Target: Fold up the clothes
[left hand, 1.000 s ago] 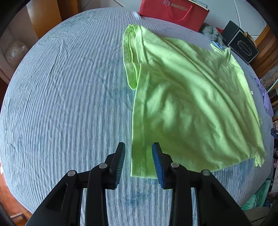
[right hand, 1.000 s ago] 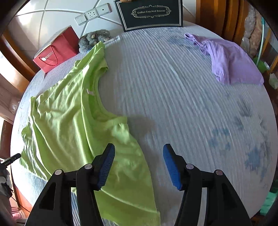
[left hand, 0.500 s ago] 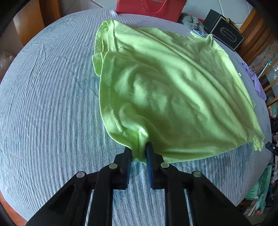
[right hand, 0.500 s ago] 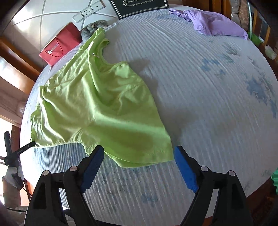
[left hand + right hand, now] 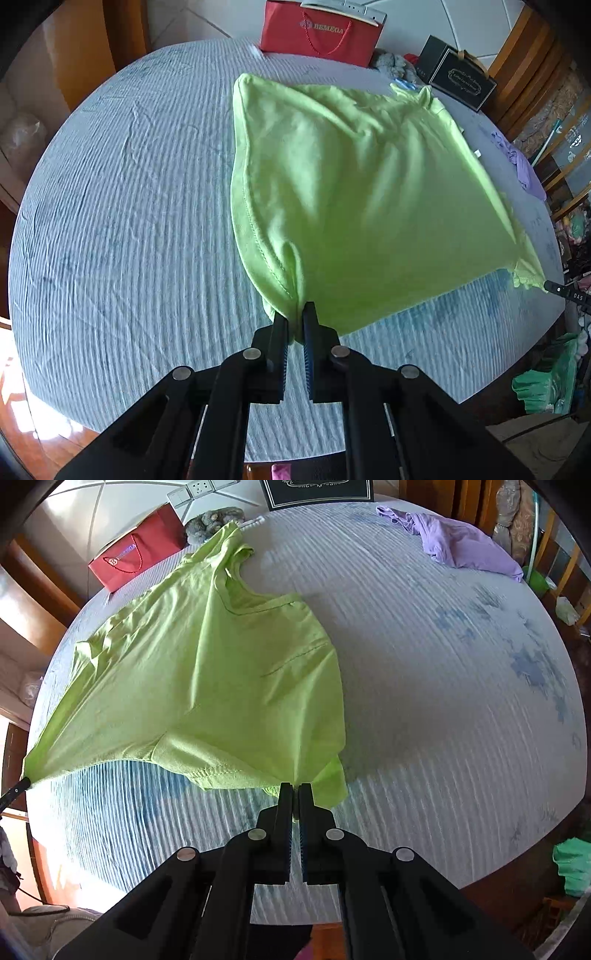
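Observation:
A lime green T-shirt [image 5: 354,192] lies spread on the round table, its near edge lifted off the cloth. My left gripper [image 5: 295,317] is shut on the shirt's near hem corner. The shirt also shows in the right wrist view [image 5: 207,672], with neckline and sleeves toward the far side. My right gripper [image 5: 294,797] is shut on the shirt's other near corner. The shirt is stretched between the two grippers; the right gripper's tip [image 5: 557,290] shows at the shirt's far right corner in the left wrist view.
The table has a blue-grey striped cloth [image 5: 122,206]. A purple garment [image 5: 465,546] lies at the far right. A red gift bag [image 5: 321,33], a black box [image 5: 461,81] and a grey plush [image 5: 214,520] stand at the back edge. Wooden chairs [image 5: 517,85] surround the table.
My right gripper has closed on the shirt's near corner. My left gripper, shut on the hem since half a second ago, has lifted it. The shirt's near edge is now raised and taut.

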The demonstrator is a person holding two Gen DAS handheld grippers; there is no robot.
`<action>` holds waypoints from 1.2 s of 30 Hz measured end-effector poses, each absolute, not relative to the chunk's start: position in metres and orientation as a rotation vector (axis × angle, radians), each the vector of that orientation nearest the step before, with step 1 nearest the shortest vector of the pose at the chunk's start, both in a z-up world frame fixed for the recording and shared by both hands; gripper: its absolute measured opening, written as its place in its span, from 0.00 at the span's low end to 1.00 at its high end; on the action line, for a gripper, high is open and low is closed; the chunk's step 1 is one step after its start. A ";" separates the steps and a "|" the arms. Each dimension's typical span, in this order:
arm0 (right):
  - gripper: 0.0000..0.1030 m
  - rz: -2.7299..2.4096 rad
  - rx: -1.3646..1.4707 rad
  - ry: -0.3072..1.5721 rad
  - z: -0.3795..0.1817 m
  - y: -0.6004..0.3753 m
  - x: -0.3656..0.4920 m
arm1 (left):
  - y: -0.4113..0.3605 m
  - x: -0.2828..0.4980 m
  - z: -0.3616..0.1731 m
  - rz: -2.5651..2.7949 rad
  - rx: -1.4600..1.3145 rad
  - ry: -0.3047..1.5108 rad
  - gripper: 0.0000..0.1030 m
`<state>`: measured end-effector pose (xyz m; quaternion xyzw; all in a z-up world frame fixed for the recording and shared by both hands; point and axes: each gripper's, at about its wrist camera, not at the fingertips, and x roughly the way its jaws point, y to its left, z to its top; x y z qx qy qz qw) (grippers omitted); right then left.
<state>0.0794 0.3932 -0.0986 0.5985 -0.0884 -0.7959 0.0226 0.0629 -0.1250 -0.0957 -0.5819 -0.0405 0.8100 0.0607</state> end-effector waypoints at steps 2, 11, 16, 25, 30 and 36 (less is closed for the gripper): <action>0.02 -2.416 1.923 -0.242 -0.109 0.389 0.083 | -0.125 0.063 -0.119 2.404 -1.840 -0.107 0.06; 0.70 -2.498 1.857 -0.265 -0.100 0.403 0.087 | -0.117 0.048 -0.116 2.436 -1.792 -0.075 0.41; 0.70 -2.508 1.810 -0.207 -0.105 0.399 0.068 | -0.105 0.040 -0.129 2.427 -1.820 -0.073 0.41; 0.03 -2.470 1.802 -0.161 -0.119 0.385 0.047 | -0.094 0.022 -0.133 2.459 -1.841 -0.104 0.12; 0.03 -2.524 1.794 -0.340 -0.094 0.416 0.066 | -0.090 0.012 -0.138 2.436 -1.871 -0.091 0.12; 0.04 -2.438 1.861 -0.387 -0.112 0.416 0.075 | -0.083 0.000 -0.141 2.425 -1.874 -0.080 0.12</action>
